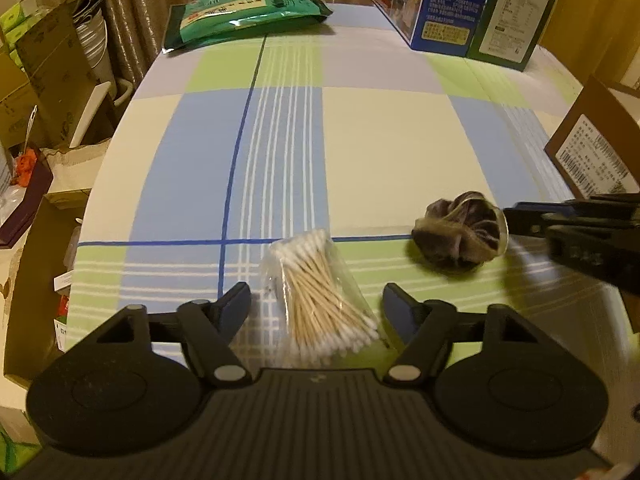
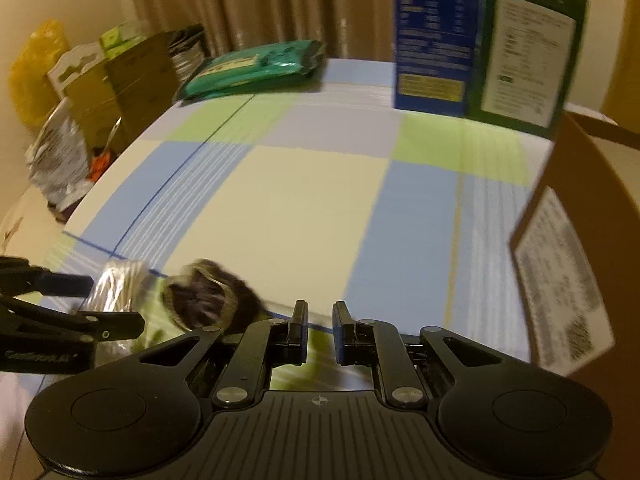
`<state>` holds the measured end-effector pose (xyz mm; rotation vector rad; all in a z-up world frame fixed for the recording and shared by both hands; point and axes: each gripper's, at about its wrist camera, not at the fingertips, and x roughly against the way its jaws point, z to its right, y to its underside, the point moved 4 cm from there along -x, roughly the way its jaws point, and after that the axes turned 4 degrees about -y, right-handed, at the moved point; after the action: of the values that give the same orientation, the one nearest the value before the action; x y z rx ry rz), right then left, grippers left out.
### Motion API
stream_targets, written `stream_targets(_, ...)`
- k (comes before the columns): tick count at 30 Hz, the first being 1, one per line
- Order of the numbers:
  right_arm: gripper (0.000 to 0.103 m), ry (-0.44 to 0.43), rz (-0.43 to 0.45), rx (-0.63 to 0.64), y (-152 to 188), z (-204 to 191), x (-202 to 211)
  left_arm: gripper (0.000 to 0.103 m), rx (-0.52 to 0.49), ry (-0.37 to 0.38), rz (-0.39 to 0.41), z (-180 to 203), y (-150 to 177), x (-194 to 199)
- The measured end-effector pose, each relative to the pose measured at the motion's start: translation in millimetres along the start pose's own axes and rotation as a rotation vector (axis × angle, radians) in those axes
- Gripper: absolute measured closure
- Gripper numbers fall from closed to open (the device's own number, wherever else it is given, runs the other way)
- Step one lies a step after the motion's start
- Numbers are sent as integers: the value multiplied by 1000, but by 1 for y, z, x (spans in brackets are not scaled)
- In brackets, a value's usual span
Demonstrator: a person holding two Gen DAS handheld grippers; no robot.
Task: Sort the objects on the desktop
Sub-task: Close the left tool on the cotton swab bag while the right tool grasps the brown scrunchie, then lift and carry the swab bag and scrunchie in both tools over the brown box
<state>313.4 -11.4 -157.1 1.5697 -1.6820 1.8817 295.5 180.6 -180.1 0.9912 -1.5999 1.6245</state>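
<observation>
Cotton swabs (image 1: 320,300) lie between released left tool (image 1: 316,304); right tool (image 2: 320,316) clenched, empty.

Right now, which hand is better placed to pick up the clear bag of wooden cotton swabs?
Left. The left gripper stands open, its jaws on either side of the clear bag of wooden cotton swabs. The right gripper is shut and empty, beside the dark crumpled bundle.

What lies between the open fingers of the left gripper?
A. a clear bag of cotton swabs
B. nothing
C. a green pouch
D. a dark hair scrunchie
A: in the left wrist view the bag of cotton swabs lies on the tablecloth between the left gripper fingers, which stand apart from it.
</observation>
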Motion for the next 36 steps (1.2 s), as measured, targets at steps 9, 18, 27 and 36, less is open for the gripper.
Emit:
stream_targets(9,37,-127,36,-66,-6,-8,11,76,-16,-15,-2,-12,1,-10)
stream_targets(18,37,-228,-6,-93,-15,-40,-13,77,58,-92,-19,-53,14,-1)
stream_targets(27,39,-212,-64,-2,-5,-69,-36,77,77,-107,-24,-64,21,5)
stream_targets(36,78,-263,-79,122,9,-95,-46,77,69,-95,-26,-58,21,4)
